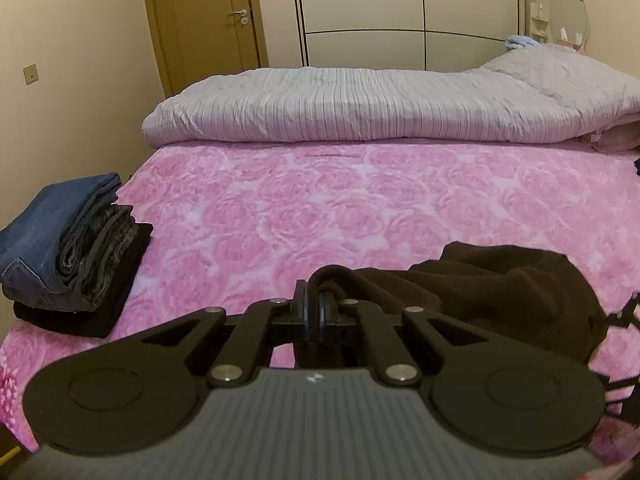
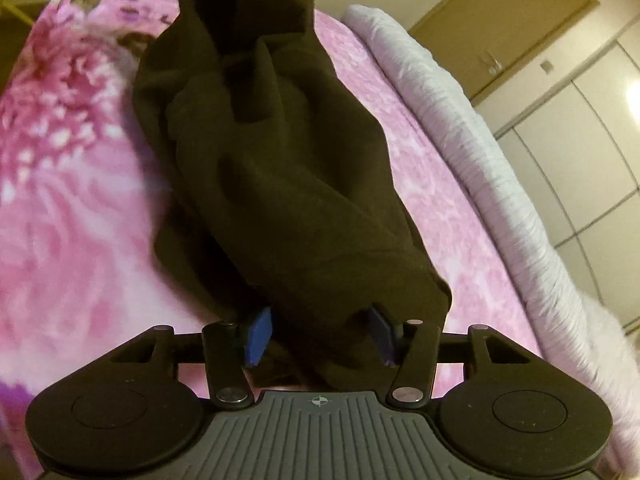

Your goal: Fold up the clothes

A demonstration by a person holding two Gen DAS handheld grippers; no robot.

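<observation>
The garment [image 1: 500, 292] was a dark brown-black piece of soft, matte cloth, crumpled and unfolded. It lay in a loose heap on the near part of the pink rose-patterned bed [image 1: 320, 208], toward the right side in the left wrist view. One edge of it was drawn up into a narrow, pinched ridge at the left end. In the right wrist view the garment [image 2: 280, 168] stretched away as a long, rumpled band with deep creases, its near end bunched. On the left edge of the bed stood a stack [image 1: 72, 252] of folded clothes: blue jeans on top, grey denim beneath, black cloth at the bottom.
</observation>
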